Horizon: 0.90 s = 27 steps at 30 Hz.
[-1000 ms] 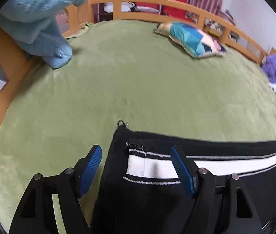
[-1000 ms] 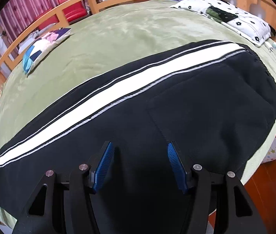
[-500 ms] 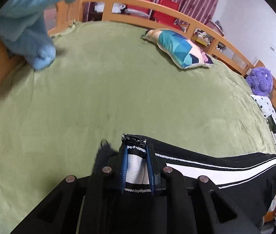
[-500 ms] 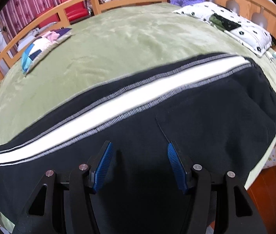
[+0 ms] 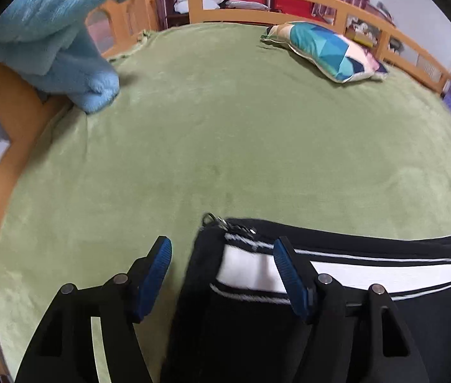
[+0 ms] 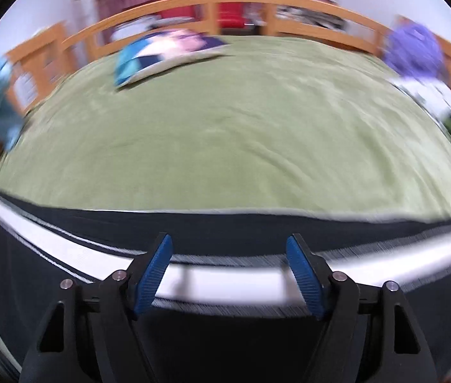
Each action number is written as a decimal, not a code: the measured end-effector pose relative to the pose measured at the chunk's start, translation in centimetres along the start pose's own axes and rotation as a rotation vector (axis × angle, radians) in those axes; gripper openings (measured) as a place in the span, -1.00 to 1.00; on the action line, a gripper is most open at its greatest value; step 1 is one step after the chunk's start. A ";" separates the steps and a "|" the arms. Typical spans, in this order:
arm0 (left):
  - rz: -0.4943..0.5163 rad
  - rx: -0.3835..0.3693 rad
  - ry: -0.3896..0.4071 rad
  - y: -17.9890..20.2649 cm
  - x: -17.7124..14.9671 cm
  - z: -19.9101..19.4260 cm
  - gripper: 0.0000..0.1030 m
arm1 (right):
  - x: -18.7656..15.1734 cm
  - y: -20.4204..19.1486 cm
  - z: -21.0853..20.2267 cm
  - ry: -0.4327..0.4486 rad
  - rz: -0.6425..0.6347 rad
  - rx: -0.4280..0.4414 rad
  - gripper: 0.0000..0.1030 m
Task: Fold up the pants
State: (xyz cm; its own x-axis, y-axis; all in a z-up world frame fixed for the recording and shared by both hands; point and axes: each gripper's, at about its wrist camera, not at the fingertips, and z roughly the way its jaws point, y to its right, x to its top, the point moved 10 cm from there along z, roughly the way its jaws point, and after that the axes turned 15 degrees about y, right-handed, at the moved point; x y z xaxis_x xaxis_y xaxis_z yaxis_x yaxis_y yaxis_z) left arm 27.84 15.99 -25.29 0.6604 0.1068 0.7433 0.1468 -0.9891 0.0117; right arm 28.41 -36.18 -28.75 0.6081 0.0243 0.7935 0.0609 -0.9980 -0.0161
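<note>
Black jaws, ribbed blue pads (image 5: 157, 274)

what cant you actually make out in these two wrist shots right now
- Right wrist view: motion blur smears the patterned pillow and purple plush; no detail is readable.
- Left wrist view: the pants run off the right and bottom edges, so their full layout is hidden.
- Left wrist view: the left gripper body covers the cloth below the hem.
- Right wrist view: the right gripper is open over the white stripe; contact is unclear.

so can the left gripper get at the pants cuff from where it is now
Probably yes: the left gripper has its jaws open and the cuff of the black pants lies flat between them on the green blanket, nothing covering it.
</note>
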 end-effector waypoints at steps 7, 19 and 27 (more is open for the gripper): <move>-0.048 -0.042 -0.043 0.3 -1.3 -1.0 0.26 | -1.8 -5.2 5.6 -0.154 -0.183 0.190 0.43; -0.098 -0.030 -0.033 -1.4 -1.1 -0.7 0.25 | 1.4 -7.1 2.5 -0.016 -0.226 0.229 -0.93; -0.046 -0.059 -0.078 0.7 -1.0 1.9 0.25 | -0.4 -6.8 7.0 -0.084 -0.227 0.154 -0.78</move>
State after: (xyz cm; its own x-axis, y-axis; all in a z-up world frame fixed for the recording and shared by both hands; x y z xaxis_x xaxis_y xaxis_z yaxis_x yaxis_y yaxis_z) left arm 28.63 15.40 -27.30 0.7099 0.1575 0.6865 0.1365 -0.9870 0.0853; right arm 33.30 -28.99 -33.28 0.6280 0.2572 0.7345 0.3184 -0.9461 0.0591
